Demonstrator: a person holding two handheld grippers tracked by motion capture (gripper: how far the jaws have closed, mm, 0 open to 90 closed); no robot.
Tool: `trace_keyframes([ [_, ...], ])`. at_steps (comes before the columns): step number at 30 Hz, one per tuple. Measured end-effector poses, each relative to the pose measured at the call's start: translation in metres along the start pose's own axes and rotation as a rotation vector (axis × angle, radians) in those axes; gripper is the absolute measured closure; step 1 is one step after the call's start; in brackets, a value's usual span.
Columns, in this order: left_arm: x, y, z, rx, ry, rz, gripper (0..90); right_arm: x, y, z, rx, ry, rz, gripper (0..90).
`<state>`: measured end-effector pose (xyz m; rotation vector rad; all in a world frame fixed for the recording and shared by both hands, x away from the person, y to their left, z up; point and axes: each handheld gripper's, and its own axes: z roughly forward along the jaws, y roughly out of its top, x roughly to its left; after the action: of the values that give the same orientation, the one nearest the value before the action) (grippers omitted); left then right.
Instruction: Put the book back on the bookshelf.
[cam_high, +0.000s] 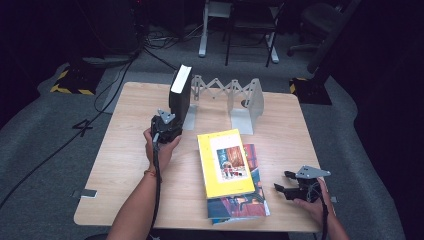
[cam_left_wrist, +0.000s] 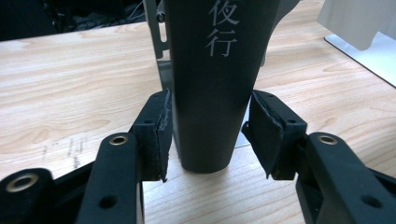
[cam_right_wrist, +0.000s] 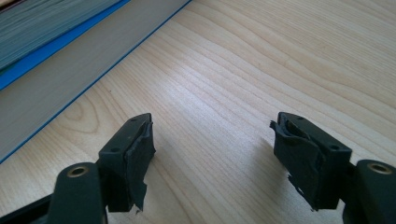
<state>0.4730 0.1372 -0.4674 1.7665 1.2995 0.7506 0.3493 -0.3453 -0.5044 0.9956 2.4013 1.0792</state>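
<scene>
Two pads of your left hand-held gripper (cam_left_wrist: 208, 135) stand slightly off the upright black book (cam_left_wrist: 212, 84) at the desk's (cam_high: 125, 150) eleven o'clock by the folding rack (cam_high: 235, 97), so it may topple; your right hand-held gripper (cam_right_wrist: 212, 154) gapes empty.

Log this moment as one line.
left tool: open around upright black book | right tool: open, nothing held | yellow book: flat on table

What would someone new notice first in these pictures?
Probably the black book standing upright by the grey folding rack at the table's far side, its spine between the left gripper jaws. Next, the yellow book lying on another book at the near edge, beside the open right gripper.
</scene>
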Motion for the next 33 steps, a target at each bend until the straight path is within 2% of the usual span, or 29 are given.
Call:
trace_keyframes([
  [4, 0.002, -0.003, -0.006, 0.005, -0.014, 0.021, 46.6, 0.0, 0.0, 0.0, 0.0, 0.0, 0.0, 28.9],
  [8, 0.002, -0.009, -0.013, 0.035, -0.044, 0.077, 43.5, 0.0, 0.0, 0.0, 0.0, -0.001, 0.001, 28.8],
  [10, 0.001, -0.012, -0.016, 0.046, -0.072, 0.086, 42.2, 0.0, 0.0, 0.0, 0.0, -0.002, 0.001, 28.8],
  [13, 0.002, -0.018, -0.021, 0.061, -0.103, 0.127, 40.7, 0.0, 0.0, 0.0, 0.0, -0.002, 0.002, 28.8],
  [19, 0.0, -0.025, -0.033, 0.1, -0.16, 0.182, 39.0, 0.0, 0.0, 0.0, 0.0, -0.003, 0.002, 28.8],
  [23, -0.001, -0.03, -0.042, 0.107, -0.195, 0.221, 37.9, 0.001, 0.0, 0.0, 0.0, -0.002, 0.0, 29.3],
  [28, -0.004, -0.036, -0.055, 0.122, -0.265, 0.265, 36.5, 0.001, 0.0, 0.0, 0.0, -0.004, 0.001, 28.7],
  [33, -0.01, -0.041, -0.064, 0.14, -0.319, 0.328, 35.6, 0.001, 0.0, 0.0, 0.001, -0.004, 0.002, 28.6],
])
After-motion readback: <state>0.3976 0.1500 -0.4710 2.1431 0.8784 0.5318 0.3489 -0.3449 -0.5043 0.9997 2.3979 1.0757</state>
